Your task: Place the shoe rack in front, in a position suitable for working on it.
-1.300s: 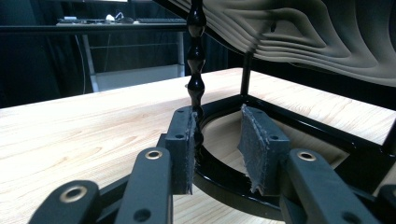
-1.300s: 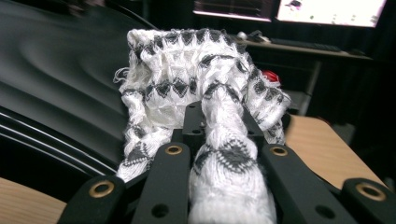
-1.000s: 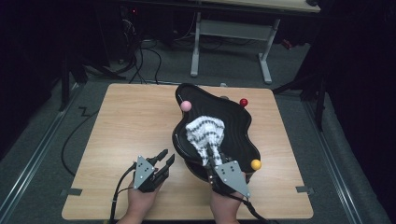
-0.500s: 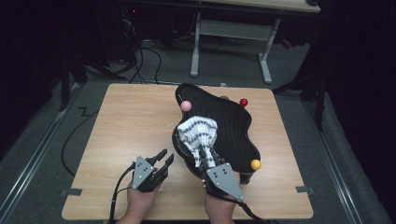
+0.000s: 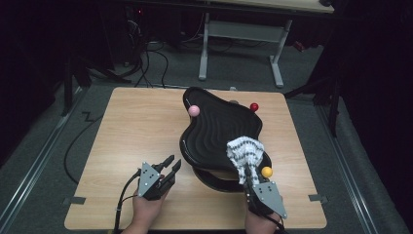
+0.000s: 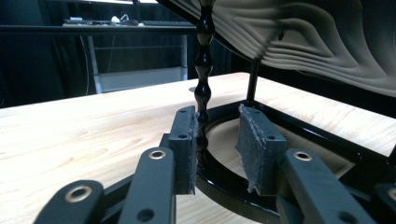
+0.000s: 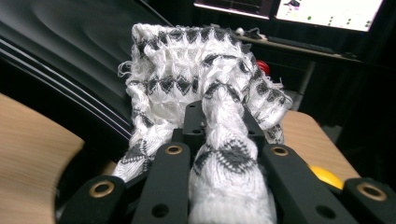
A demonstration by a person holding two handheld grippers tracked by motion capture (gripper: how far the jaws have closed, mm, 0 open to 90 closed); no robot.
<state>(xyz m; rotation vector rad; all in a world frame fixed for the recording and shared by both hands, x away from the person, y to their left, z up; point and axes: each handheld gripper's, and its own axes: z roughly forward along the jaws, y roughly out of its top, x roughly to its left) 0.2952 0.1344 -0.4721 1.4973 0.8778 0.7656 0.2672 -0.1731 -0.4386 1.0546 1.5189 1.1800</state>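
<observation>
A black wavy tray [image 5: 214,126] stands raised on a black stand in the middle of the table. A white and grey knitted cloth [image 5: 245,152] lies bunched on the tray's near right edge. My right gripper [image 5: 249,179] is shut on the cloth [image 7: 219,112], whose twisted end runs between the jaws. My left gripper [image 5: 170,165] rests on the table at the near left, open with nothing between its pads [image 6: 254,144]. Just ahead of it is the stand's base ring [image 6: 224,182] and a turned black post [image 6: 204,70].
A pink ball [image 5: 194,110], a red ball [image 5: 253,107] and a yellow ball [image 5: 266,171] sit at the tray's corners. The wooden table [image 5: 131,131] has bare room on its left half. Desk legs and cables lie on the floor beyond.
My right gripper has dragged the cloth from the tray's middle toward the near right edge. The left gripper has stayed still.
</observation>
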